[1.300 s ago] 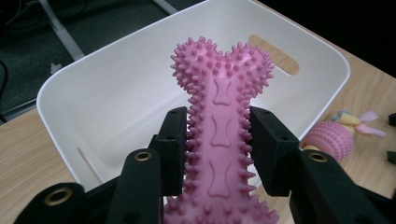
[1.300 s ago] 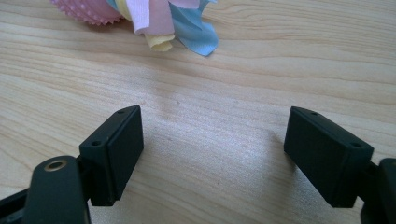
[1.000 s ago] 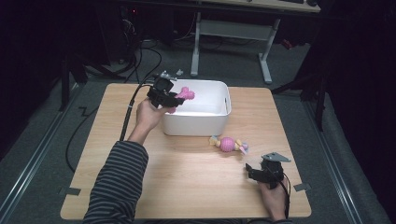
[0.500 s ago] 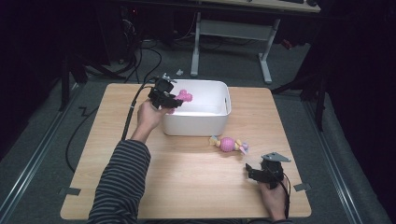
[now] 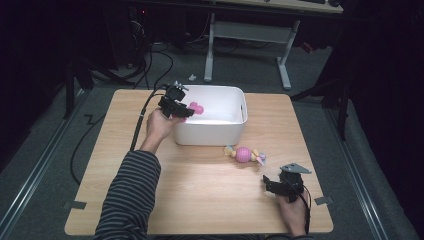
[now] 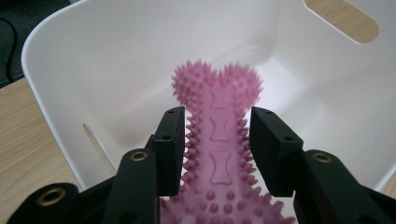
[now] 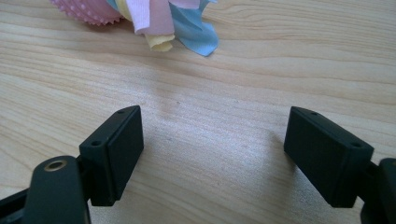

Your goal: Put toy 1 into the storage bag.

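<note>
Two grippers: my left gripper (image 6: 212,140) grips a pink spiky bone toy (image 6: 217,121) over the white bin (image 5: 235,127). My right gripper (image 7: 212,154) rests wide open on the bench (image 5: 200,190), near a pink ball toy (image 5: 243,154).

A dim lab or office workroom: grey carpet (image 5: 60,150) surrounds the wooden surface (image 5: 200,200), with a white-legged desk (image 5: 250,30) behind it and cables (image 5: 165,60) trailing beside it.

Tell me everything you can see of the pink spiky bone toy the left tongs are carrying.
The pink bone-shaped chew toy, apparently soft rubber, is covered in small nubs, with little bone outlines embossed along its flat shaft. One two-lobed end points away from the camera; the near end is cut off by the frame. The left tongs clamp its shaft from both sides, holding it over the white plastic bin, near the bin's left wall. Nothing but the pads is seen touching it.
</note>
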A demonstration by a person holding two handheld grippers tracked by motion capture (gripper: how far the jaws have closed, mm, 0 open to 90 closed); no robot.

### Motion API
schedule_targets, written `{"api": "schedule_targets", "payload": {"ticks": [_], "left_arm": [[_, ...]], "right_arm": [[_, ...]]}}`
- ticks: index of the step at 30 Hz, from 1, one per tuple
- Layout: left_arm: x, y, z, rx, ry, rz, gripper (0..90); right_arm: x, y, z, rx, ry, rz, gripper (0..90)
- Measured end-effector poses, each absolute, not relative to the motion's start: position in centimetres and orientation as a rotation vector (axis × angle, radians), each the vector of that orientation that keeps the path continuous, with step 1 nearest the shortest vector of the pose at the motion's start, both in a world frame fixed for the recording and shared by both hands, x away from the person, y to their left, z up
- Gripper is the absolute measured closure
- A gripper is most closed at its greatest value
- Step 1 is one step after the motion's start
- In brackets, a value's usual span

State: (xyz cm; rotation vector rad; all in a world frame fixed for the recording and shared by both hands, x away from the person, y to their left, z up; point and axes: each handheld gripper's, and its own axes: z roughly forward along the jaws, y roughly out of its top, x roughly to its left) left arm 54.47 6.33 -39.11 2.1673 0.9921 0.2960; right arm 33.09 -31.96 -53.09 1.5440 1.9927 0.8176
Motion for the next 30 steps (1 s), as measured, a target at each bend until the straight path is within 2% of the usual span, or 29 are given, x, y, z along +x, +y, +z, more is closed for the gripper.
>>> {"api": "schedule_targets", "payload": {"ticks": [7,15,20,30], "left_arm": [[53.8,6.7,-38.4,2.162,0.975,0.324,49.6],[52.2,7.5,-37.0,2.093,0.952,0.349,38.2],[50.4,8.7,-35.7,2.034,0.916,0.372,36.5],[48.2,10.5,-35.5,1.972,0.908,0.379,35.3]], "right_arm": [[33.1,-31.9,-53.1,1.545,1.994,0.818,20.0],[33.1,-31.9,-53.1,1.546,1.993,0.818,20.0],[33.1,-31.9,-53.1,1.545,1.994,0.819,20.0],[33.1,-31.9,-53.1,1.546,1.994,0.819,20.0]]}}
